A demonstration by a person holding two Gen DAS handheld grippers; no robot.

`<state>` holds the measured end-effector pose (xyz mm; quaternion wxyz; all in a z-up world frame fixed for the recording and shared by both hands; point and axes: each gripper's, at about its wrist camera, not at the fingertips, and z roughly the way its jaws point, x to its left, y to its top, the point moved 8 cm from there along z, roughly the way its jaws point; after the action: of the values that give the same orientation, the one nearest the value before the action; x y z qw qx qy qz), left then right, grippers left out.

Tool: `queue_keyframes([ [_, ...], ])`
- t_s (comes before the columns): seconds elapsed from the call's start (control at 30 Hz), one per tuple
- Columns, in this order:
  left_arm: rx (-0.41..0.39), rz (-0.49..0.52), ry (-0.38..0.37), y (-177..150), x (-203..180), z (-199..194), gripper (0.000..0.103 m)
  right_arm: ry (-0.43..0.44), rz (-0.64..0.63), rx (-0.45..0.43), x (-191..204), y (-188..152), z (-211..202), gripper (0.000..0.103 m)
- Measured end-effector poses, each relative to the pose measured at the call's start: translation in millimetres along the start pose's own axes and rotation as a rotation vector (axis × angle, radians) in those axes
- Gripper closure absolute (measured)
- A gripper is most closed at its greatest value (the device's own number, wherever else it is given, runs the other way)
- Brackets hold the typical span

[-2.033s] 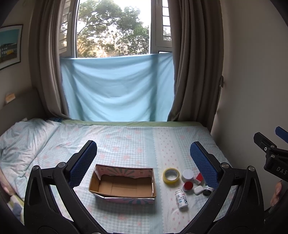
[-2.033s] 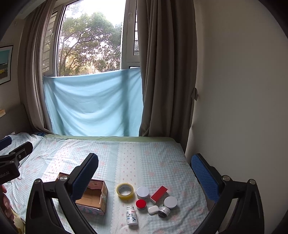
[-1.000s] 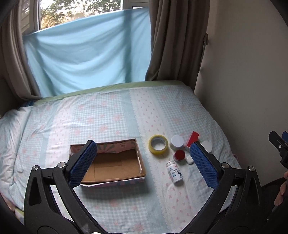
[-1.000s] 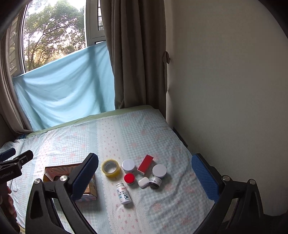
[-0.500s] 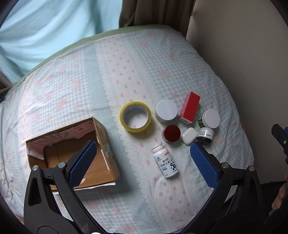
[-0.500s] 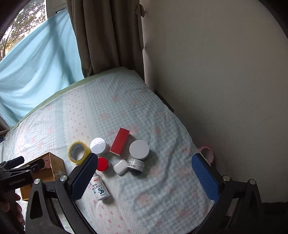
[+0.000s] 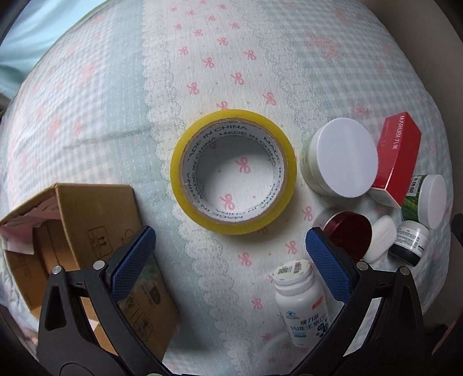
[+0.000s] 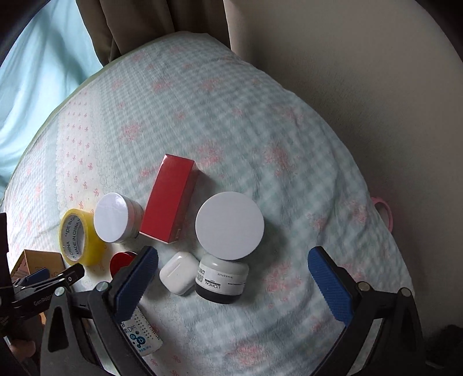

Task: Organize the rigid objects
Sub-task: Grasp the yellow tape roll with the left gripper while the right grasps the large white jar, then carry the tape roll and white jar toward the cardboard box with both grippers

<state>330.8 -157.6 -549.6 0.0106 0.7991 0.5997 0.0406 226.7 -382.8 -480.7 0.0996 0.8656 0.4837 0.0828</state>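
Observation:
A yellow tape roll (image 7: pixel 233 173) lies flat on the bed, just ahead of my open, empty left gripper (image 7: pixel 230 266). To its right are a white-lidded jar (image 7: pixel 340 162), a red box (image 7: pixel 396 162), a red-lidded jar (image 7: pixel 348 235) and a white pill bottle (image 7: pixel 301 300) lying by the right finger. An open cardboard box (image 7: pixel 72 231) sits at the left. My right gripper (image 8: pixel 231 286) is open and empty above a white earbud case (image 8: pixel 178 273), a black L'Oreal jar (image 8: pixel 221 279) and a large white-lidded jar (image 8: pixel 229 225). The red box (image 8: pixel 169 199) and tape roll (image 8: pixel 76 235) show too.
The objects lie on a bed with a checked, bow-patterned sheet (image 8: pixel 231 121). A wall (image 8: pixel 361 72) runs close along the bed's right side, with a curtain (image 8: pixel 156 20) at the far end. A pink ring-shaped thing (image 8: pixel 385 212) sits between bed and wall.
Both grippers have dropped down close to the bed. The left one now hovers over the tape roll, the right one over the cluster of jars. Both stay open.

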Motion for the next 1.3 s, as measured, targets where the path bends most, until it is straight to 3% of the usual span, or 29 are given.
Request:
queue_keyframes([
  [0.37,0.027,0.080,0.040,30,1,43,0.000,-0.026,0.017,0.161,1,2,74,0.000],
  [0.47,0.018,0.107,0.051,33,0,46,0.000,-0.008,0.043,0.185,2,4,84,0.008],
  [0.6,0.013,0.115,0.044,44,-7,49,0.000,-0.005,0.036,0.219,3,3,99,0.030],
  [0.7,0.015,0.125,0.057,52,-10,50,0.003,-0.024,0.030,0.225,2,2,104,0.036],
  [0.83,0.004,0.127,0.048,55,-10,49,0.003,-0.013,0.034,0.223,3,5,108,0.036],
  [1.17,-0.080,0.114,0.053,47,-6,-12,0.003,0.016,0.041,0.156,-6,16,71,0.037],
  [1.3,-0.151,0.077,0.034,45,-4,-50,0.003,0.031,0.038,0.112,-10,25,42,0.037],
])
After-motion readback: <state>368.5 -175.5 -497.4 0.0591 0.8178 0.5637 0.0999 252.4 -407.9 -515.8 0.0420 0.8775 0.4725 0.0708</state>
